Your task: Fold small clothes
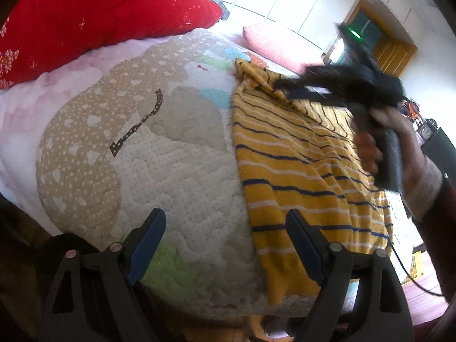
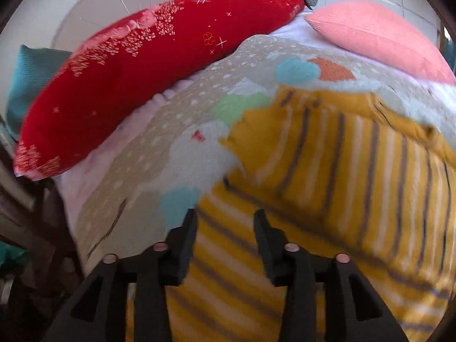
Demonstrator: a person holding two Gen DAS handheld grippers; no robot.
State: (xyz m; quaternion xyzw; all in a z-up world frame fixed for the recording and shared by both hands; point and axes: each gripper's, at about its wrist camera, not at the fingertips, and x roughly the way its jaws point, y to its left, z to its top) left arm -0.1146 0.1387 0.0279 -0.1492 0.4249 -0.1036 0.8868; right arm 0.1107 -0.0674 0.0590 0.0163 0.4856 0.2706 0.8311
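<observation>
A yellow garment [image 1: 299, 156] with navy and white stripes lies spread on the patterned quilt [image 1: 171, 156]; its left edge runs down the middle of the left wrist view. My left gripper [image 1: 225, 219] hovers open over the quilt at that edge, its right finger above the cloth, nothing between the pads. A hand [image 1: 404, 148] holds my right gripper [image 1: 287, 88], blurred, over the garment's far end. In the right wrist view the right gripper [image 2: 225, 216] stands with its jaws apart above the striped garment [image 2: 342, 171]; the pads do not press on cloth.
A red cushion [image 1: 99, 20] and a pink pillow [image 1: 273, 42] lie at the far side of the bed. A teal cushion [image 2: 31, 79] sits behind the red cushion [image 2: 136, 79]. The quilt's near edge [image 1: 228, 310] drops off. A cable [image 1: 410, 276] hangs at right.
</observation>
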